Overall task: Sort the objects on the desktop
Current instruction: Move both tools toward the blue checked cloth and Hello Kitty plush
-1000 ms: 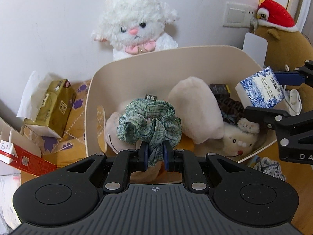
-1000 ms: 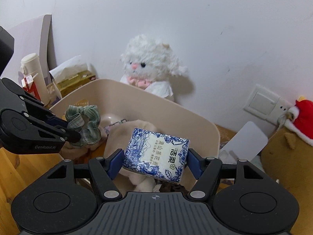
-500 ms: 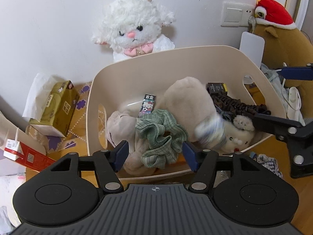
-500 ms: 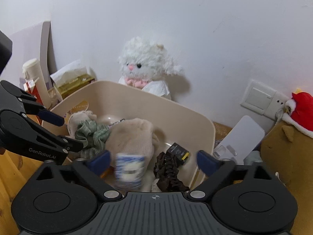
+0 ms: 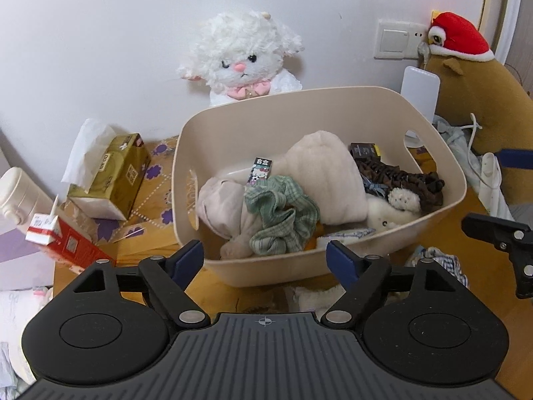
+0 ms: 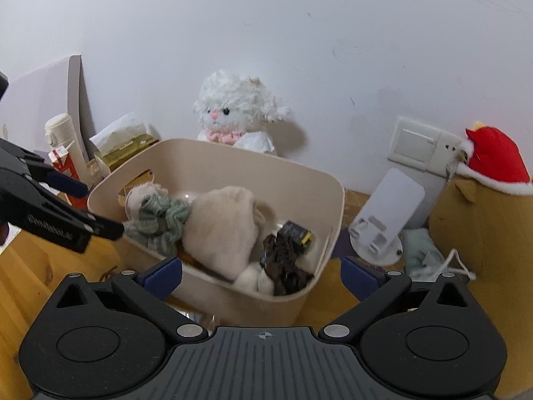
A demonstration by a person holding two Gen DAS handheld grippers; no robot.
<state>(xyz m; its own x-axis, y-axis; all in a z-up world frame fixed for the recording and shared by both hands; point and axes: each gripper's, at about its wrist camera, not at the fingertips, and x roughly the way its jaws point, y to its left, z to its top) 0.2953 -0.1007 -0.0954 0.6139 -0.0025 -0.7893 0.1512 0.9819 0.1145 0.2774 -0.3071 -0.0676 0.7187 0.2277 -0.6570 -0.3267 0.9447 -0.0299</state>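
A beige plastic basket stands on the wooden desk. In it lie a green checked scrunchie, a cream plush toy, a brown scrunchie, a small black box and a blue-and-white tissue pack, mostly hidden at the front. My left gripper is open and empty just in front of the basket. My right gripper is open and empty at the basket's front right.
A white plush lamb sits behind the basket. A gold tissue box, a red carton and a white bottle stand left. A brown plush with red hat, a white stand and cloths lie right.
Both grippers opened. The green scrunchie and the tissue pack dropped into the basket. Both grippers have drawn back from it.
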